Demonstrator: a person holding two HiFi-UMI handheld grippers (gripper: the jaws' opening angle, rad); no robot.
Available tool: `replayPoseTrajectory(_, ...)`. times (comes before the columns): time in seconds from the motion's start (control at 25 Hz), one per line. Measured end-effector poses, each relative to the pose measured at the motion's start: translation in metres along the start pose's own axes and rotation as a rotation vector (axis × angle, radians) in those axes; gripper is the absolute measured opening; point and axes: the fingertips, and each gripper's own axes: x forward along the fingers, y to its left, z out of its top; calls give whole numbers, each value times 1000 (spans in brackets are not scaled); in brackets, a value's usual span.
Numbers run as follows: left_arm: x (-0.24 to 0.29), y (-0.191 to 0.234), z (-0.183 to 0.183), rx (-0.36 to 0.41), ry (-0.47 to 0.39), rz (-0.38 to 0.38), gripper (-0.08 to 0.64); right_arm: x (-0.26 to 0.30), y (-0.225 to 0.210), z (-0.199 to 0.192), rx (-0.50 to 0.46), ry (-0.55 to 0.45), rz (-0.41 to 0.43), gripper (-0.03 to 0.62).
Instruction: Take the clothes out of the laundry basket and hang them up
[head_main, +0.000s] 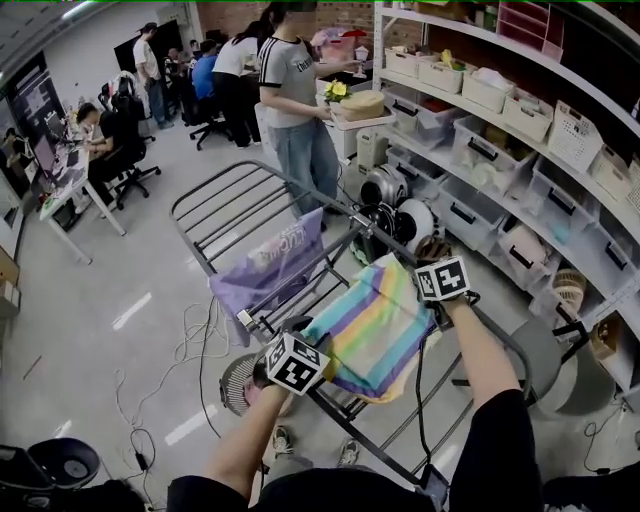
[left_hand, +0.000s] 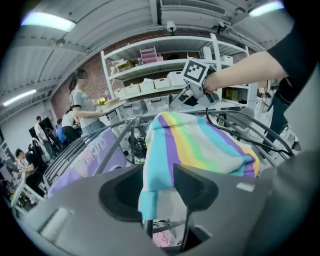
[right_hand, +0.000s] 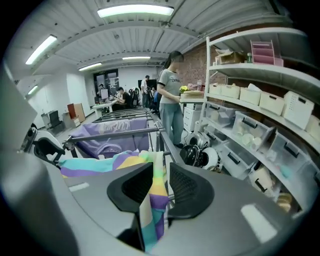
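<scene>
Holds rainbow-striped cloth (head_main: 375, 325) over the drying rack (head_main: 230, 205), stripes running lengthwise from claw to claw; pinches one end in right claw (right_hand: 159, 187); brackets the other loosely with parted left claw (left_hand: 160, 192).

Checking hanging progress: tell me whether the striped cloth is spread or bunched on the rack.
Spread: the striped cloth drapes flat over the rack's bars.

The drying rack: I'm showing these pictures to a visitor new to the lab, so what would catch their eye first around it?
The rainbow-striped cloth stands out most, draped over the near end of the drying rack between the left gripper and the right gripper. Beyond it a purple garment hangs on the same rack, and a person in jeans stands farther off beside the shelves of white bins.
</scene>
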Motion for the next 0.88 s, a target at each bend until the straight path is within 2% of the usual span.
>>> replayPoseTrajectory(0.16, 17, -2, -6, -32, 40, -87, 173, 26, 1, -8, 129, 56, 109, 110)
replayPoseTrajectory(0.28, 24, -1, -9, -63, 49, -115, 172, 38, 2, -21, 123, 125, 134, 117)
replayPoseTrajectory(0.44, 25, 5, -11, -66, 43, -92, 167, 47, 13, -37, 113, 189, 191, 115)
replayPoseTrajectory(0.56, 22, 12, -13, -31, 42, -56, 90, 48, 14, -40, 52, 187, 175, 11)
replayPoseTrajectory(0.64, 18, 14, -15, -7, 47, -46, 37, 47, 8, -35, 47, 162, 148, 11)
replayPoseTrajectory(0.88, 3, 8, -25, 30, 80, -48, 29, 36, -21, -22, 109, 74, 34, 9)
